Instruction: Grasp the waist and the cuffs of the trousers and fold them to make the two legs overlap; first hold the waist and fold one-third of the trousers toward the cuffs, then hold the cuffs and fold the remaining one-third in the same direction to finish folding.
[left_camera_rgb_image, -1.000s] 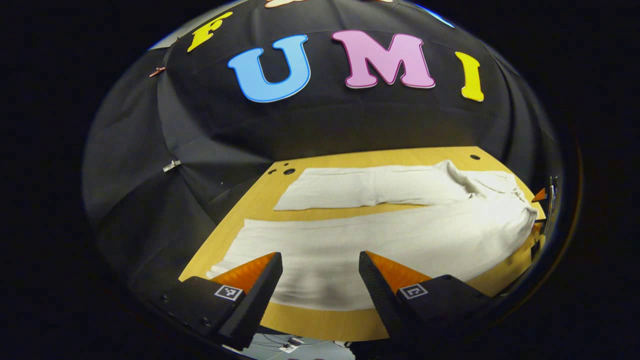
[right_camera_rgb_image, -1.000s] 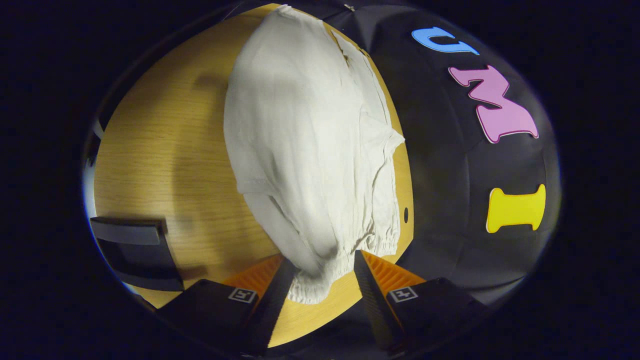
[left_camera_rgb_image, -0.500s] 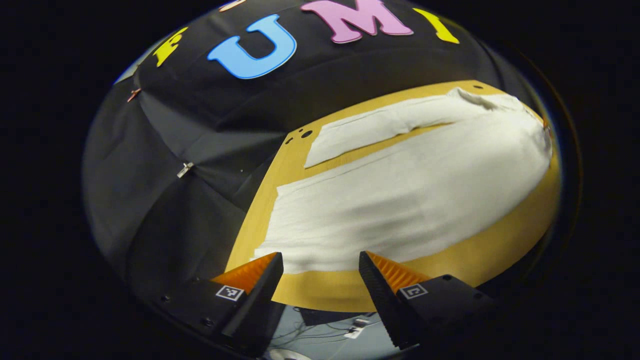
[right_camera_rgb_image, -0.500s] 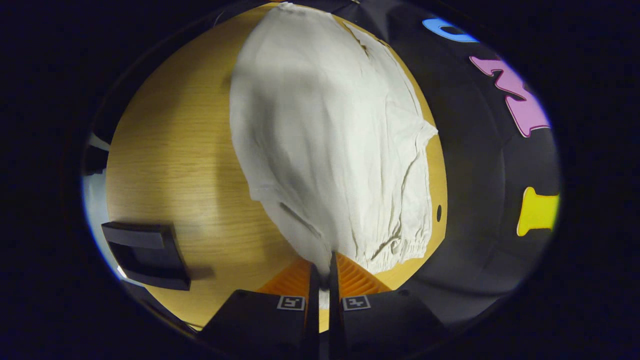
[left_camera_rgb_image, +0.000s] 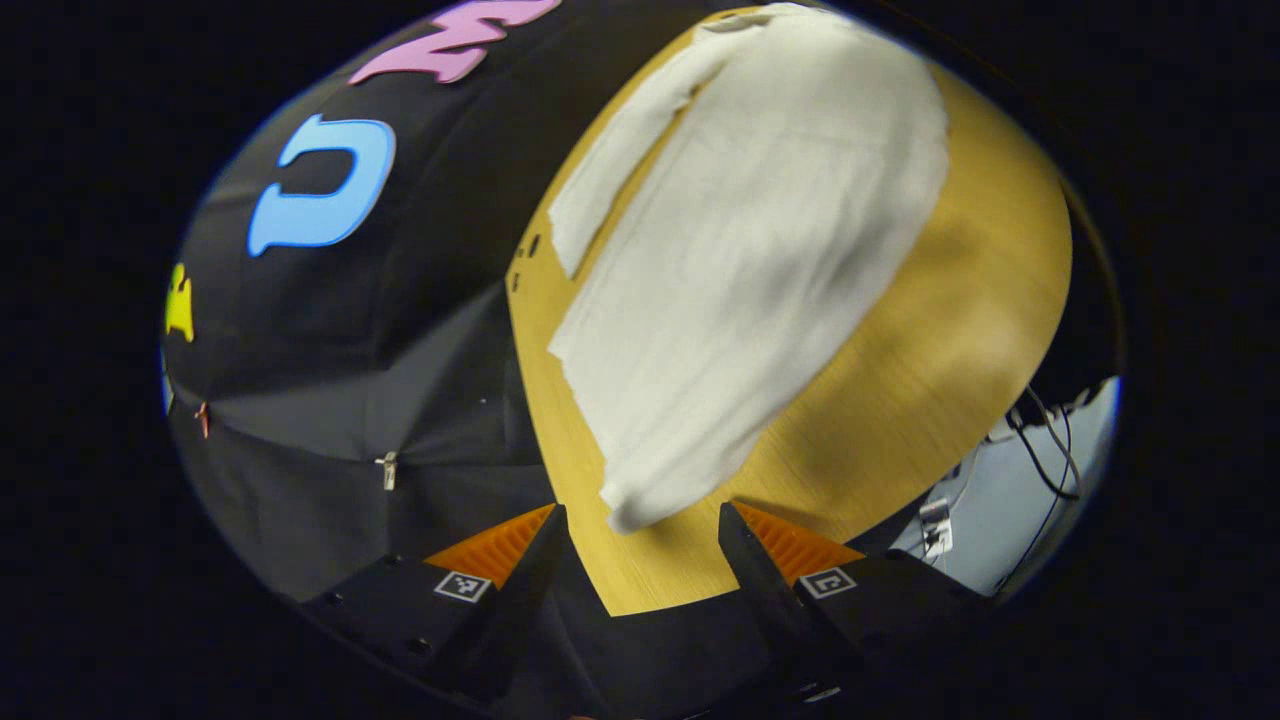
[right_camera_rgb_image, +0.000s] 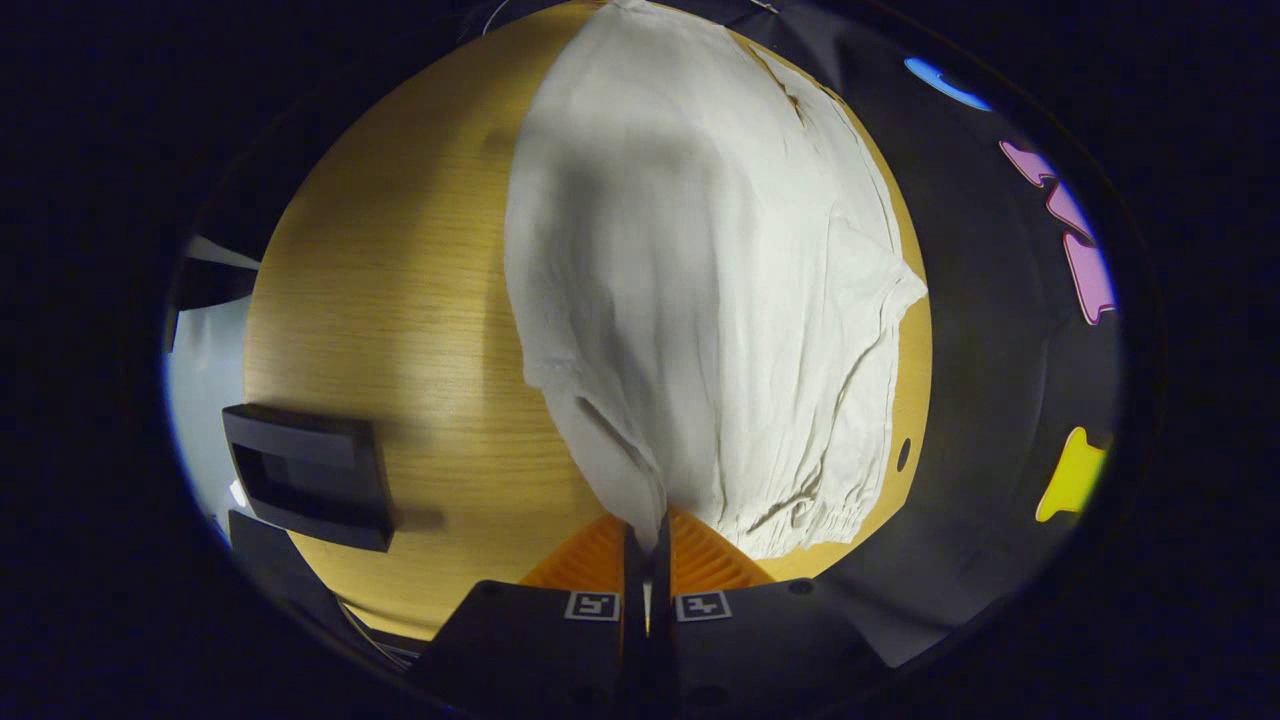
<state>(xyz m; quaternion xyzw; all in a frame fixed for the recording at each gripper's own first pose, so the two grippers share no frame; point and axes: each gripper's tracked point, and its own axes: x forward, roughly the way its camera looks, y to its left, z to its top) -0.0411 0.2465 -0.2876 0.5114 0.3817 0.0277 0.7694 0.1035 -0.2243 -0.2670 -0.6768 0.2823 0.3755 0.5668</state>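
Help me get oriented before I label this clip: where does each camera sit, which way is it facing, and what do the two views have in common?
Left gripper view: rides the left gripper, looking along its open fingers at the cuff end of the trousers on the table.
Right gripper view: rides the right gripper, looking along its fingers, shut on the waist corner of the trousers.
Shared: the same trousers and table, seen from opposite ends.

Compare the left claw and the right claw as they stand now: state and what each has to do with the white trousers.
The left claw is open, its fingers spread wide; the right claw is shut.
The left claw holds nothing, a cuff corner of the white cloth trousers lying between its fingertips; the right claw pinches the gathered waist, lifting the cloth into a peak.
Both point at the trousers on the wooden table.
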